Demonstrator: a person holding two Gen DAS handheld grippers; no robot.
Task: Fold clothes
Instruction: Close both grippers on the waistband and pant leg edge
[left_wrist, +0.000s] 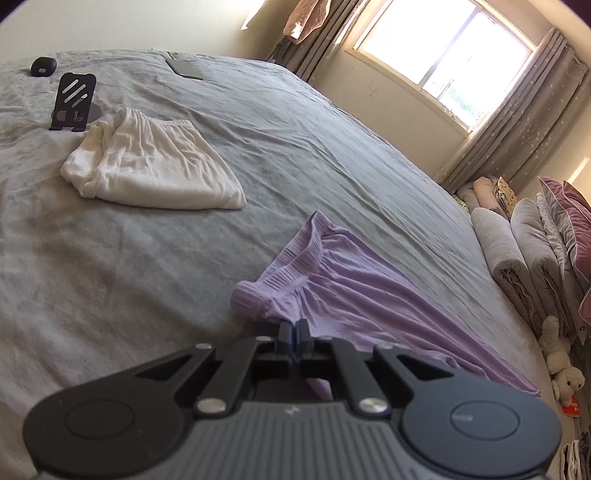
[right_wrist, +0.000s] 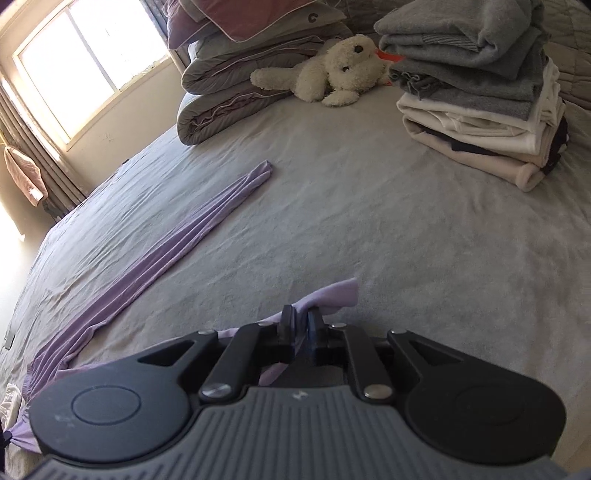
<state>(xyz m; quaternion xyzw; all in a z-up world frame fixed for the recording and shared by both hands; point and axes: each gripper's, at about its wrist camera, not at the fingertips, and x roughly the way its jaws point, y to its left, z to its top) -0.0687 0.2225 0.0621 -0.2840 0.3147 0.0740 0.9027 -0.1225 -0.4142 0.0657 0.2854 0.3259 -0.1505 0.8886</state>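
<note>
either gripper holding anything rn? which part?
Both hold the purple pants: left gripper pinches near the waistband; right gripper pinches a leg end.

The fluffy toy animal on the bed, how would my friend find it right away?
Look at the big grey bed in the right wrist view, toward its far end. The toy lies between the rolled quilts and the stack of folded clothes. It is the only cream, shaggy thing with dark eyes; everything beside it is flat, folded fabric.
</note>
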